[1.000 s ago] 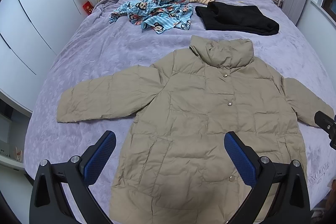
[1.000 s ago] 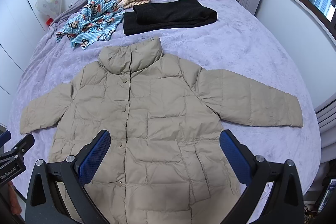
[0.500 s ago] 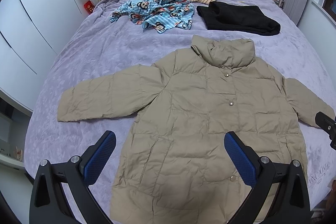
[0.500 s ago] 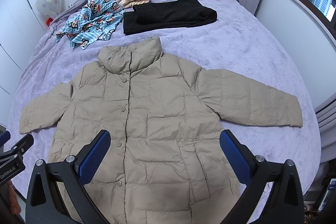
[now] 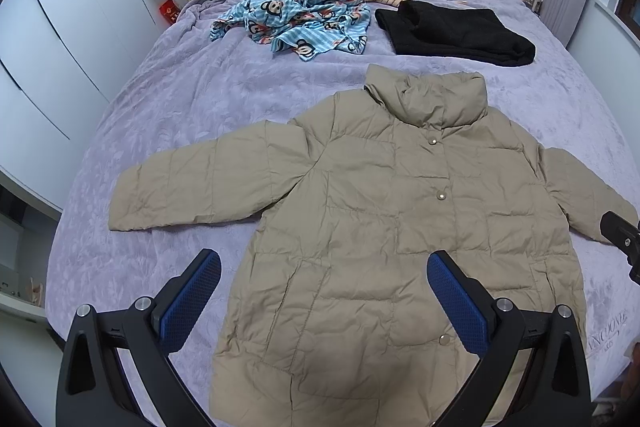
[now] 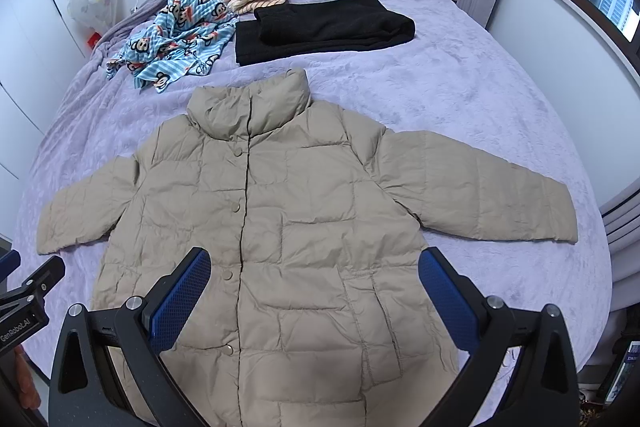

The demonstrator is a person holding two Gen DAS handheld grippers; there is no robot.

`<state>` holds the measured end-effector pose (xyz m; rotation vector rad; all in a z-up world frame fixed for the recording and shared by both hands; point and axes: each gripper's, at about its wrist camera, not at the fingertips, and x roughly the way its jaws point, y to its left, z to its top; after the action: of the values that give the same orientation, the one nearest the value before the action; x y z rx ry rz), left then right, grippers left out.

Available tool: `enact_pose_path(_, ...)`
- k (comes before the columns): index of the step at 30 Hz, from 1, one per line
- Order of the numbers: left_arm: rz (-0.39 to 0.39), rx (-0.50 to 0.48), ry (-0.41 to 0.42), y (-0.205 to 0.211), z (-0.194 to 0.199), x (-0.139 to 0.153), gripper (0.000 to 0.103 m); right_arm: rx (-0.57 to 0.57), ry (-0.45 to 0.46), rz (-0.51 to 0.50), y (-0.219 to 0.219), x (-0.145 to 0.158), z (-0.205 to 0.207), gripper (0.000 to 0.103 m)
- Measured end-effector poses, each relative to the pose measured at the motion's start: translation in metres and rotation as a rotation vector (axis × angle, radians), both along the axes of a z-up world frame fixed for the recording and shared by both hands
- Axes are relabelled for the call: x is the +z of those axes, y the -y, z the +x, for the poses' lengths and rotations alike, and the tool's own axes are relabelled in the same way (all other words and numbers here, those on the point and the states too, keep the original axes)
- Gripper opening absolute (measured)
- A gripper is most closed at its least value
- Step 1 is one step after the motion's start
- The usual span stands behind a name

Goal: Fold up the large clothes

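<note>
**Over the bed, both grippers wide open**

Above the coat's bottom edge, the left gripper and right gripper hang with fingers spread apart, holding nothing. Under them the tan puffy coat lies flat on the purple bed, sleeves out. Farther back sit black clothes and a blue monkey cloth.

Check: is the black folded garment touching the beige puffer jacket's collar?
Apart. The right wrist view shows a strip of bare purple bedspread between the black folded garment and the beige puffer jacket collar.
</note>
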<state>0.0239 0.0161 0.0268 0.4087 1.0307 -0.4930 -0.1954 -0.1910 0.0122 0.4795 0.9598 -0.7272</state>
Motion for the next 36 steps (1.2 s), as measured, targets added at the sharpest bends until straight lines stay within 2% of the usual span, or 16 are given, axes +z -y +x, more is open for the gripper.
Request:
enact_pose_path(22,0.007,0.001,-0.011,-0.006,-0.001,-0.009,0.103,-0.001,-0.004,0.001,0.0,0.0,0.002,0.103)
enact_pose_path(27,0.009,0.001,-0.015,-0.005,-0.001,-0.008,0.103,0.002,-0.008,0.005,0.0,-0.008,0.001,0.103)
enact_pose_path(33,0.01,0.007,-0.039,-0.002,0.001,-0.012,0.103,0.005,-0.024,0.014,0.002,-0.013,0.004,0.103)
enact_pose_path(36,-0.006,0.015,-0.078,-0.006,0.007,-0.019,0.103,0.013,-0.029,0.042,0.003,-0.014,0.008,0.103)
